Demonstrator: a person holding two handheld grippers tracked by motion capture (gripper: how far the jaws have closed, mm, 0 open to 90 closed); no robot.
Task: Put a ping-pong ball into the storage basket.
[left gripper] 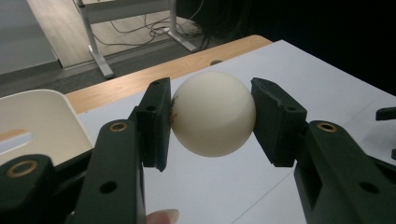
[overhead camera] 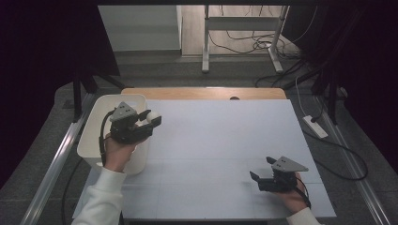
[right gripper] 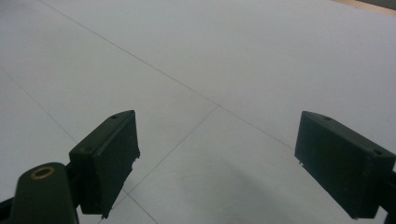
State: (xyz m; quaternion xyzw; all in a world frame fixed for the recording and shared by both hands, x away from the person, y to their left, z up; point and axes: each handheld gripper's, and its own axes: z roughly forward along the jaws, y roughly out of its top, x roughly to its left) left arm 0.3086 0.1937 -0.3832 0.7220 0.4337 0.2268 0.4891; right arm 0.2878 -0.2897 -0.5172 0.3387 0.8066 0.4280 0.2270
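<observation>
A white ball [left gripper: 213, 113] sits pinched between the two black jaws of my left gripper [left gripper: 211, 116], whose pads press on both its sides. From above, that left gripper [overhead camera: 151, 119] is held up at the table's left, over the near edge of a white bin [overhead camera: 94, 123], with the ball [overhead camera: 153, 116] at its tip. My right gripper [overhead camera: 262, 169] rests low at the front right of the white tabletop [overhead camera: 220, 136], jaws spread wide. In the right gripper view, my right gripper [right gripper: 217, 163] has bare table between its jaws.
The white bin stands at the table's left edge, seen too as a pale rim [left gripper: 42, 116]. A wooden strip [overhead camera: 202, 93] runs along the far edge. Cables and a metal stand's legs [overhead camera: 239, 42] lie on the floor beyond.
</observation>
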